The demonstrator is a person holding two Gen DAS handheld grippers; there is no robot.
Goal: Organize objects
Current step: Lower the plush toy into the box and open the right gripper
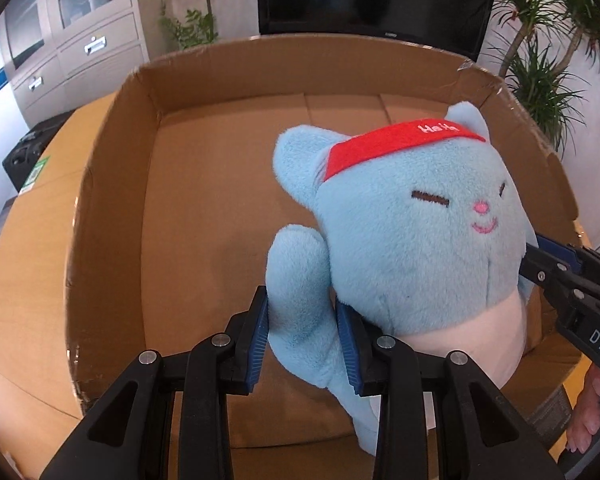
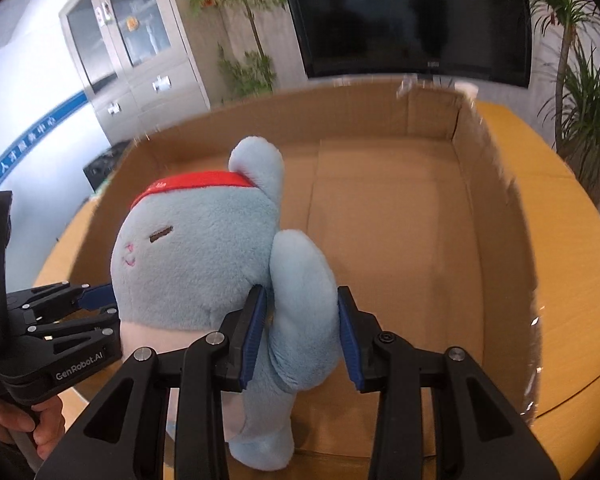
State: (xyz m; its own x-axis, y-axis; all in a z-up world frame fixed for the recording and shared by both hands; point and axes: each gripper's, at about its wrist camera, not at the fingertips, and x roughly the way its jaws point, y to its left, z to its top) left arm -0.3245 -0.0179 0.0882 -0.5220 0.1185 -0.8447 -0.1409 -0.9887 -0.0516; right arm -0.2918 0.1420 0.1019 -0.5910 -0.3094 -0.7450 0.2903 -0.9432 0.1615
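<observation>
A light blue plush cat with a red headband and pale belly hangs upright over the near part of an open cardboard box. My left gripper is shut on one of its arms, blue pads pressing both sides. My right gripper is shut on the other arm. In the right wrist view the plush cat faces left over the cardboard box, and the left gripper reaches in behind it. The right gripper enters the left wrist view from the right, its tips hidden by the toy.
The box stands on a yellow wooden table, and its floor shows nothing but cardboard. A dark screen, potted plants and a grey cabinet stand behind. A person's hand holds the left gripper's handle.
</observation>
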